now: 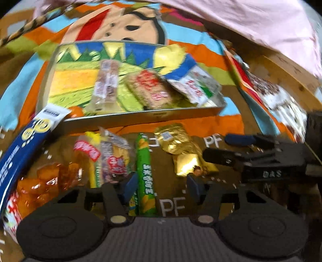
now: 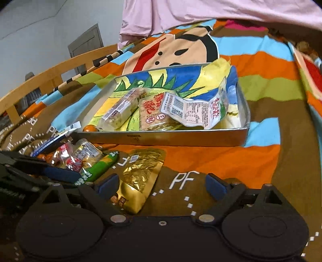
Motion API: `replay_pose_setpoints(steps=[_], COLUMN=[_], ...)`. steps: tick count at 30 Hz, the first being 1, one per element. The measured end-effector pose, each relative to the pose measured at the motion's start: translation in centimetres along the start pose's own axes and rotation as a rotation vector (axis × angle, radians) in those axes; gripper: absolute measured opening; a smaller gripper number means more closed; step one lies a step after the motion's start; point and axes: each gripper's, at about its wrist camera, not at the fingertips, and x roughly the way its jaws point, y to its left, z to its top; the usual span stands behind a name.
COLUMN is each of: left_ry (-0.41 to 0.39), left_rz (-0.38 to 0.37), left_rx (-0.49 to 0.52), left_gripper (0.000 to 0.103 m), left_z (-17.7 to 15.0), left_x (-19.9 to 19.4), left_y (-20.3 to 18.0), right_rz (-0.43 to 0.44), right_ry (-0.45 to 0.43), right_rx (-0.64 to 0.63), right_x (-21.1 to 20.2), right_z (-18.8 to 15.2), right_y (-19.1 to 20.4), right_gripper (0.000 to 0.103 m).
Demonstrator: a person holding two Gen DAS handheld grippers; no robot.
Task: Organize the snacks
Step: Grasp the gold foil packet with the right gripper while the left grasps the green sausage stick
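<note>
A metal tray (image 1: 140,117) (image 2: 171,139) on the bedspread holds a clear-wrapped bar (image 1: 106,80), a cracker pack (image 1: 150,88), a white packet (image 2: 193,110) and a yellow bag. In front of it lie loose snacks. A green stick snack (image 1: 145,173) (image 2: 96,167) lies between the fingers of my left gripper (image 1: 162,185), which is open; only the left pad is near it. A gold packet (image 2: 138,179) (image 1: 181,149) lies between the fingers of my right gripper (image 2: 162,185), open and wide, its left pad against the packet. The right gripper (image 1: 223,148) hovers beside the gold packet.
A long blue box (image 1: 20,155), orange candies (image 1: 46,181) and red-labelled packets (image 1: 112,159) crowd the left. A red and white packet (image 1: 277,96) lies at the right. A wooden rail (image 2: 40,80) bounds the bed, with pink cloth (image 2: 201,12) behind.
</note>
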Motion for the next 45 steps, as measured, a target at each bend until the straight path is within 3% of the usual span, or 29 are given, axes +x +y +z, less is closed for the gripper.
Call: replay_pose_setpoints(steps=[2, 5, 11, 14, 17, 19, 28, 33, 37, 45], left_ry=[0.004, 0.022, 0.061, 0.065, 0.068, 0.087, 0.101, 0.101, 0.106, 0.156], left_rz=[0.016, 0.059, 0.126, 0.127, 0.131, 0.126, 0.12, 0.121, 0.116, 0.041], left_rx=[-0.015, 0.01, 0.129, 0.118, 0.091, 0.043, 0.024, 0.061, 0.06, -0.027], left_gripper=[0.042, 0.036, 0.035, 0.025, 0.02, 0.02, 0.022, 0.021, 0.019, 0.019], left_z=[0.3, 0.7, 0.9, 0.7, 0.2, -0.3, -0.5, -0.8, -1.1, -3.5], left_x=[0.3, 1.2, 2.3, 2.1, 1.4, 0.8, 0.9, 1.1, 0.4, -2.0], left_y=[0.4, 0.2, -1.5, -1.5, -1.2, -1.0, -0.7, -1.0, -1.3, -1.0], right_rz=[-0.002, -0.021, -0.025, -0.028, -0.043, -0.047, -0.055, -0.068, -0.092, -0.123], right_ry=[0.007, 0.031, 0.099, 0.133, 0.153, 0.174, 0.227, 0.223, 0.212, 0.144], right_rx=[0.023, 0.022, 0.021, 0.01, -0.042, -0.08, -0.137, -0.115, -0.111, -0.229], right_x=[0.0, 0.6, 2.9, 3.6, 3.7, 3.7, 5.4, 5.0, 3.4, -2.1], right_z=[0.2, 0.5, 2.2, 3.1, 3.1, 2.7, 1.9, 1.7, 1.1, -1.6], right_y=[-0.1, 0.1, 0.8, 1.4, 2.4, 3.2, 5.4, 4.8, 4.7, 6.8], right_gripper=[0.091, 0.088, 0.085, 0.083, 0.07, 0.058, 0.069, 0.058, 0.05, 0.049])
